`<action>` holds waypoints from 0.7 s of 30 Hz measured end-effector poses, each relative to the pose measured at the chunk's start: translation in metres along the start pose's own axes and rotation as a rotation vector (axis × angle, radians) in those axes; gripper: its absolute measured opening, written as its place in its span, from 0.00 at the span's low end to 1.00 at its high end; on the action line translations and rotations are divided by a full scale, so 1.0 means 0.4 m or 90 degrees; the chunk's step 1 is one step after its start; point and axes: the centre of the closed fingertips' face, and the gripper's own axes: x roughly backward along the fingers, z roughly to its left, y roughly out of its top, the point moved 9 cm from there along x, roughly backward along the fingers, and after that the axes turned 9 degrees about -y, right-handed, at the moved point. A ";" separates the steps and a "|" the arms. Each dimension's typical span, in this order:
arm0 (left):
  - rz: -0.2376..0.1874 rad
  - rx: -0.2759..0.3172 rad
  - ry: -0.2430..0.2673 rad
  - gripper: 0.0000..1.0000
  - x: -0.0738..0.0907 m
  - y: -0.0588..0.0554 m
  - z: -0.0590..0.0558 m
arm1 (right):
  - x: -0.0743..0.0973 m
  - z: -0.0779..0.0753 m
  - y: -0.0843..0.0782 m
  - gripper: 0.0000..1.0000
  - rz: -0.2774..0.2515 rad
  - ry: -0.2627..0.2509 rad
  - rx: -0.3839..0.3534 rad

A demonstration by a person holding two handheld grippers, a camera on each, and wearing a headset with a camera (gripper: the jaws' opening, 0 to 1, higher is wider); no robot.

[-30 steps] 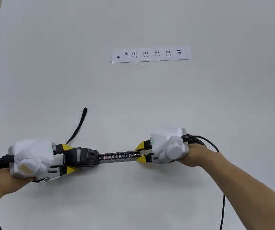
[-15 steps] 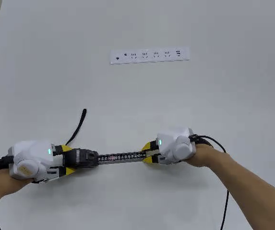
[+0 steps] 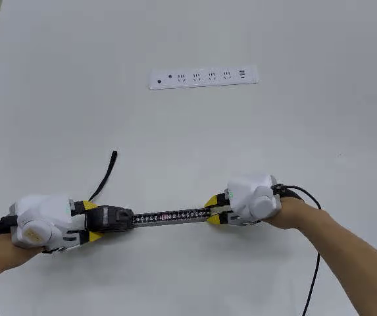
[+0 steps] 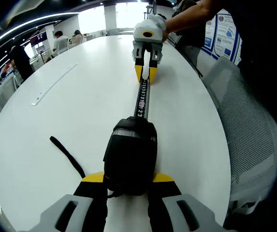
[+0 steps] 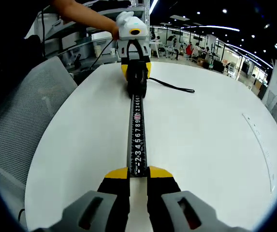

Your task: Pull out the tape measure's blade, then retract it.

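The left gripper [image 3: 93, 220] was clamped across the tape measure's case [image 3: 112, 217], which sat between its jaws, its strap [image 3: 106, 174] trailing off to one side on the bench [image 3: 188, 131]. The blade [image 3: 172, 216] ran straight ahead from the case to the right gripper [image 3: 213, 210], whose jaws pinched the blade's end. The likeliest failure was that thin, spring-loaded end slipping from the pinch and whipping back into the case. An off-line pull could also kink it. The long axis lay gripper to gripper, mouth pointing at the right gripper, numbers facing up.
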 end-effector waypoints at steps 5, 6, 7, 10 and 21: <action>0.001 0.000 -0.001 0.29 0.000 0.000 0.000 | 0.014 0.001 -0.011 0.10 0.003 -0.001 -0.002; 0.002 0.000 -0.001 0.29 0.000 0.000 0.000 | 0.017 0.001 -0.015 0.10 0.003 -0.001 -0.002; 0.003 -0.001 -0.002 0.29 0.000 0.000 -0.001 | 0.020 0.001 -0.017 0.10 0.004 -0.001 -0.002; 0.004 -0.001 -0.002 0.29 0.000 0.000 -0.001 | 0.031 0.001 -0.026 0.10 0.006 -0.002 -0.004; 0.006 0.000 -0.002 0.29 0.001 0.002 -0.005 | 0.064 -0.004 -0.059 0.10 0.014 -0.008 -0.010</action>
